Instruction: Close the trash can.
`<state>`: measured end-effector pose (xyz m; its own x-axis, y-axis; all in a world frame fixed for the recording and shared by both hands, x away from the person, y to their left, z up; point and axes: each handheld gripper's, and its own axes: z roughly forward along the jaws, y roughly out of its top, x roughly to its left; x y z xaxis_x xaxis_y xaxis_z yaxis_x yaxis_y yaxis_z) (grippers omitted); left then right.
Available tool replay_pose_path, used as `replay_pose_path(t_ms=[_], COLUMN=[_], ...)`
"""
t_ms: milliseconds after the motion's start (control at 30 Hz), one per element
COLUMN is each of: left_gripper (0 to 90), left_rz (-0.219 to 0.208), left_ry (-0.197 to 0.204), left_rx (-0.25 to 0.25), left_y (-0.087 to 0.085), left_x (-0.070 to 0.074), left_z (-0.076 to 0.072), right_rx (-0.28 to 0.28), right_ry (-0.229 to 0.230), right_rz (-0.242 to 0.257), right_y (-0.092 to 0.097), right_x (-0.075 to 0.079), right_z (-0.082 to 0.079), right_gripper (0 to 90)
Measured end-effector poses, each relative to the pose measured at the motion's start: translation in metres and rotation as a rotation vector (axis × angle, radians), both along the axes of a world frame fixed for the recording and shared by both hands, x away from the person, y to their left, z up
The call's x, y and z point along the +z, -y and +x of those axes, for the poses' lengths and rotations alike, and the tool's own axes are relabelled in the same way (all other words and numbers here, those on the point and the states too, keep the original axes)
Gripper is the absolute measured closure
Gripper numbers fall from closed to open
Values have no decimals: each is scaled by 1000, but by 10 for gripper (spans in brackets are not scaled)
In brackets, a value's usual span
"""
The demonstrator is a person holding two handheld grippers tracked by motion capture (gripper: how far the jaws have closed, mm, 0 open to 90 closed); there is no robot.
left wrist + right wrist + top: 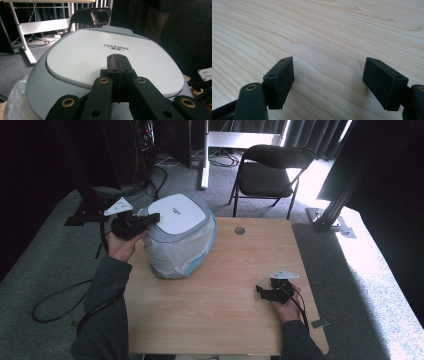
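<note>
The left hand-held gripper is clenched, its two black jaws pressed flat together with nothing between them. In the left gripper view the closed jaw tips lie on or just above the white lid panel of a grey bin; whether they touch it cannot be told. Small dark lettering on the panel, just past the jaw tips, reads CHUMING. From the high view, the bin stands on the left rear part of the wooden tabletop, and a whitish plastic liner bulges out below its grey rim. The person's left hand holds the gripper at the bin's left side, level with the lid, with a grey three-cornered plate on top of it.

The right hand-held gripper is released, its jaws standing wide apart. In the right gripper view they frame bare light wood grain and hold nothing. From the high view, this gripper sits low over the tabletop near its right front part, well apart from the bin, held by the person's right hand. Dark sleeves come in from the bottom edge.

Beyond the tabletop, a black folding chair stands on grey carpet.
</note>
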<state>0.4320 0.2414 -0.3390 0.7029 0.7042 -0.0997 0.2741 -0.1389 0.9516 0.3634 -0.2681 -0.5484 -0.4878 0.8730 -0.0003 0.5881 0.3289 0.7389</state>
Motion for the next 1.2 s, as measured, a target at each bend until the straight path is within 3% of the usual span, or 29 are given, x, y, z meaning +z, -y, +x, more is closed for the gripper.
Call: replay_pose_path(t_ms=[133, 267, 600, 900, 1200], left_gripper=[900, 900, 900, 900, 814], left_rz=[-6, 26, -33, -18, -15], left_ry=[8, 17, 14, 18, 27], left_rx=[-3, 14, 12, 58, 73], left_y=[-1, 1, -4, -11, -17], left_x=[-2, -3, -9, -8, -3], left_z=[0, 0, 0, -3, -12], right_rx=[0, 0, -1, 0, 0], right_ry=[0, 0, -2, 0, 0], right_rz=[0, 0, 1, 0, 0], right_y=[0, 0, 0, 0, 0], right_x=[0, 0, 0, 0, 0], right_z=[0, 0, 0, 0, 0], right_gripper=[242, 242, 242, 242, 242])
